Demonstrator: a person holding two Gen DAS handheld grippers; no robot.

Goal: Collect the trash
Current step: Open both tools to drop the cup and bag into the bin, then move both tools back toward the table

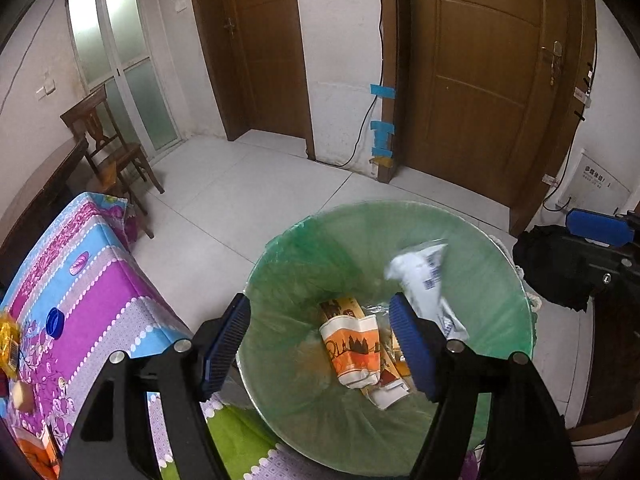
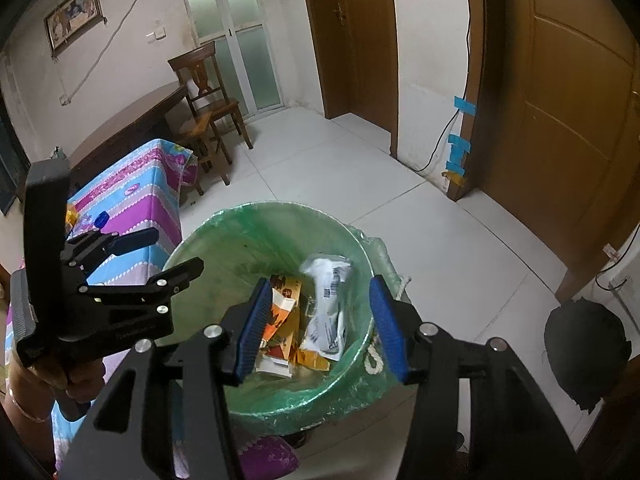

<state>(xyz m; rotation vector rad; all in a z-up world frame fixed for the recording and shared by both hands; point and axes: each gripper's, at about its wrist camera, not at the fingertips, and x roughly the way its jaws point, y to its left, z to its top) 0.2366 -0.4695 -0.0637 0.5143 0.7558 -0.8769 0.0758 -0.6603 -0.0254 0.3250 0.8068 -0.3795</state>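
Drop step, by the look of it: both grippers over the bin (image 1: 500, 248), nothing between either set of fingers. Left gripper (image 1: 320, 344) wide open, blue pads spread, aimed down into the green liner from the worktop side. Right gripper (image 2: 320, 324) likewise wide open, empty, pointed into the bin (image 2: 224, 232) from nearer the floor side. In the right wrist view, left gripper (image 2: 156, 252) visible at the left, held up above the worktop edge, open fingers level and reaching toward the bin rim.

Trash already in the bin: white wrapper (image 1: 424, 280) blurred, leaning against the liner wall, possibly mid-fall though hard to say; orange carton (image 1: 352, 352) lying at the bottom with other paper scraps. Same wrapper (image 2: 328, 304) and carton (image 2: 280, 312) side by side in the right wrist view.

More trash left on the worktop (image 1: 112, 280), covered with a striped floral cloth: blue cap (image 1: 54, 322), yellow wrapper (image 1: 8, 340) at the far left edge, orange box (image 1: 36, 452) low in the corner, partly cut off.

Likely next: swing one gripper back over the worktop, line the open fingers up around the cap or a wrapper, close, carry back. Cap small and flat, so a low, careful approach needed; wrappers crumpled, easier to pinch.
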